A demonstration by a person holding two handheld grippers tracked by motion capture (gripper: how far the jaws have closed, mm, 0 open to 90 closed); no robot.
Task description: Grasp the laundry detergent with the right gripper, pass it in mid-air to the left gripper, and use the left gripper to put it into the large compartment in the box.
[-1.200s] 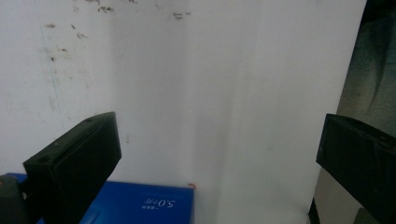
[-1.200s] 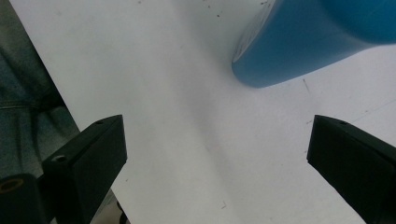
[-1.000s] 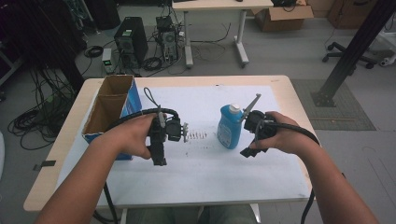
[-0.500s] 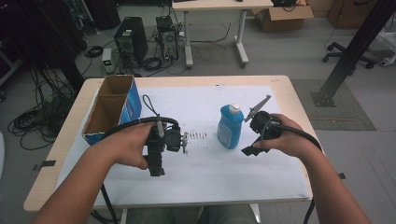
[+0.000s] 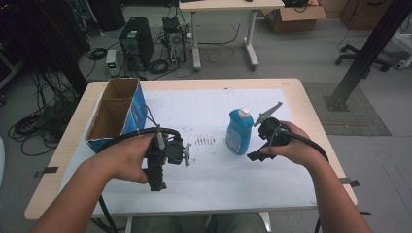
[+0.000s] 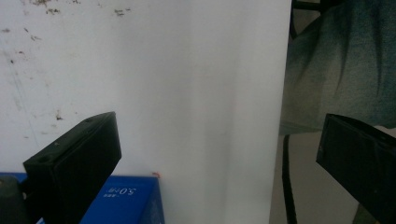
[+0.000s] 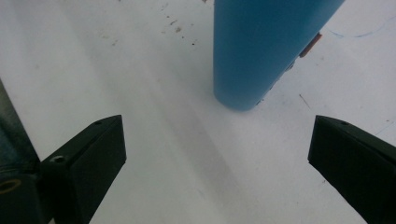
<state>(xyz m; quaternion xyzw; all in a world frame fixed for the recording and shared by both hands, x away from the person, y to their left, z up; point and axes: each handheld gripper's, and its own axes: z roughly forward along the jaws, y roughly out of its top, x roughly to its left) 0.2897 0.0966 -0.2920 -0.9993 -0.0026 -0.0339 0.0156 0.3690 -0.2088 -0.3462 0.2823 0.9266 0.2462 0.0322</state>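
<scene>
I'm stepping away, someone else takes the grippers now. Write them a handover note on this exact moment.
Left gripper: open, holds nothing, above the white sheet near the table's front edge, beside the open cardboard box.
Right gripper: open, holds nothing, just right of the blue bottle; in the right gripper view the bottle lies ahead of the jaws, not between them.
Bottle: upright on the sheet, white cap on, untouched.
Done: nothing gripped yet.
Left: probably close the right gripper on the bottle; the box looks like a possible place for it.
</scene>
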